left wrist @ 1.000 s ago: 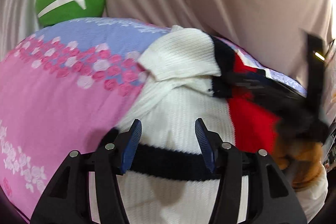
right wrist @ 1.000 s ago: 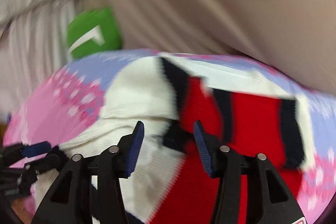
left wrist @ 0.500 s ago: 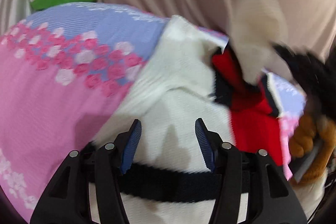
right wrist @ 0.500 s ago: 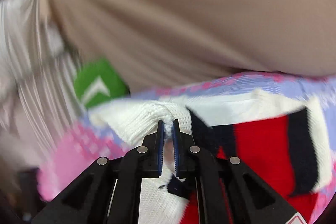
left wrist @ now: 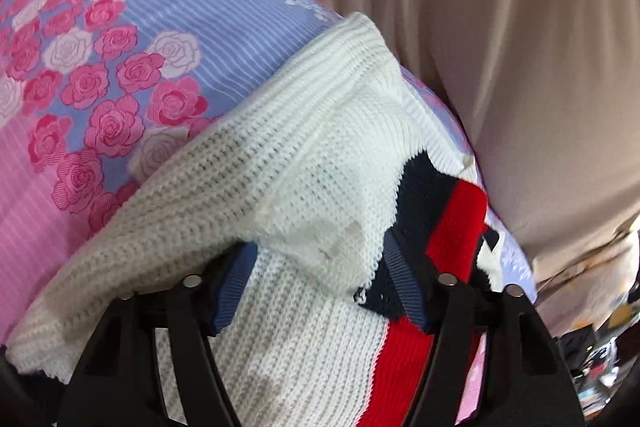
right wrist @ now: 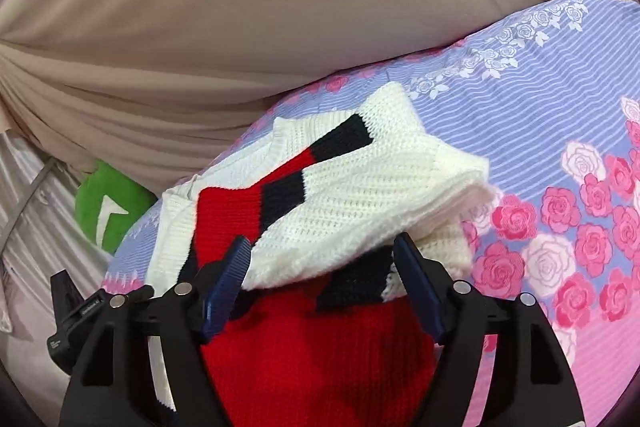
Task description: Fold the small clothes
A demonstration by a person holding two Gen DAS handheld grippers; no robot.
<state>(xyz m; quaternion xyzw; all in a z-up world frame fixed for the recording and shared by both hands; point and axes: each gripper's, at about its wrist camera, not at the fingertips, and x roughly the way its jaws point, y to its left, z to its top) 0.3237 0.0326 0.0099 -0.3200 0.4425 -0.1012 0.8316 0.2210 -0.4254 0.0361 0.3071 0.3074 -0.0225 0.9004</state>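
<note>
A small white knit sweater (left wrist: pixel 280 163) with red and navy blocks lies on a pink and lilac rose-print bedspread (left wrist: pixel 120 39). In the left wrist view a white sleeve is folded over the body and drapes across the tips of my open left gripper (left wrist: pixel 320 275). In the right wrist view the sweater (right wrist: pixel 360 179) shows the folded sleeve lying across its red front, right above my open right gripper (right wrist: pixel 324 267). Neither gripper grips cloth. The left gripper's black body (right wrist: pixel 80 311) shows at the lower left of the right wrist view.
A beige curtain (right wrist: pixel 280 7) hangs close behind the bed. A green cushion (right wrist: pixel 108 207) with a white mark sits at the bed's far corner. The bedspread (right wrist: pixel 560 131) spreads to the right of the sweater. Clutter shows at the far right (left wrist: pixel 600 367).
The right gripper, shut on the white sleeve half a second ago, has opened; the sleeve now lies folded over the sweater. The left gripper moved closer in under the cloth.
</note>
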